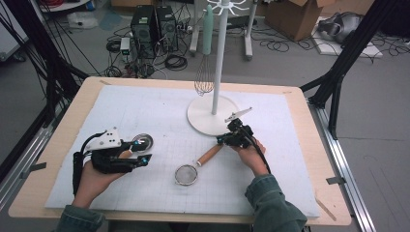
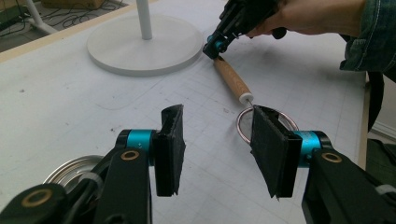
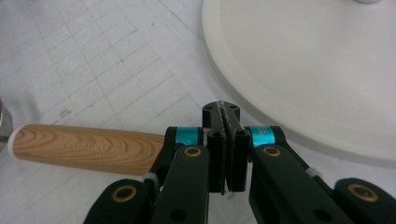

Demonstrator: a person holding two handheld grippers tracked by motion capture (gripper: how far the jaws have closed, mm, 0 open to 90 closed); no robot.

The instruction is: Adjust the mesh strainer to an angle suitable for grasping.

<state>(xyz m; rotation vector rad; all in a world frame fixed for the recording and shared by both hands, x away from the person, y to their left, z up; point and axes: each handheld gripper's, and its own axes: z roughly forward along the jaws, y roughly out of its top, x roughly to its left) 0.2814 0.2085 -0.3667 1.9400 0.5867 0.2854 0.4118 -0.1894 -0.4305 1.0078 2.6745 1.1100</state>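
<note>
Right now we see 2 tools over the white mat [image 1: 145, 193] on the bench [image 1: 333, 193]. The right tool [image 1: 221, 140] sits at the far end of the strainer's wooden handle [image 1: 210, 155], close to the rim of the white stand base [image 1: 203, 121]. In the right gripper view its jaws are pressed flat together with nothing visible between them, and the handle [image 3: 88, 149] lies just to their left, passing under the left jaw arm (whether it touches, we cannot tell). The strainer [image 1: 186, 174] lies on the mat between both hands, mesh bowl toward the person, handle pointing toward the stand.

The left tool [image 1: 145, 159] hovers at the left of the mat with its jaws apart and holding nothing. In the left gripper view the strainer's ring [image 2: 243, 126] shows partly behind the right pad, and a round metal lid [image 2: 74, 170] lies below the left jaw. A whisk [image 1: 204, 79] hangs from the stand.
</note>
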